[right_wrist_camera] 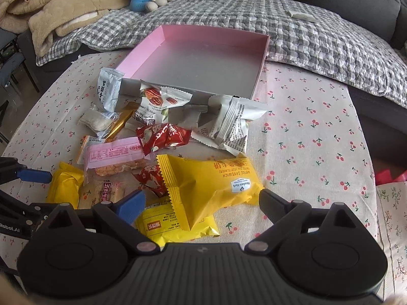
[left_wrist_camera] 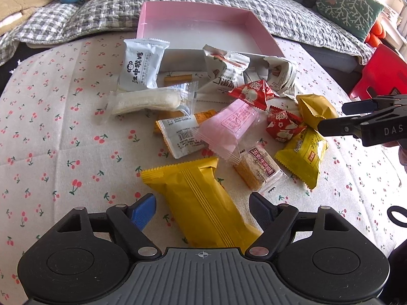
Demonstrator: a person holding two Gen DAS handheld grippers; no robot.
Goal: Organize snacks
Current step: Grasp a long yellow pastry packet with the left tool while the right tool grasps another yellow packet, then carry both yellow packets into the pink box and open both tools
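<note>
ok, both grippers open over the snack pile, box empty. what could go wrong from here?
1. The left hand-held gripper straddles the long yellow packet, whose far end lies under the pink packet; lifting may drag that along.
2. The right hand-held gripper brackets the waffle sandwich packet, which overlaps a smaller yellow packet; closing could pinch both.
3. White packets lean against the pink box's near wall, so transfers may knock them.

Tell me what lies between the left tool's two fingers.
In the left wrist view, a long yellow snack packet lies lengthwise on the cloth between the open left tool's blue and black fingers.
</note>
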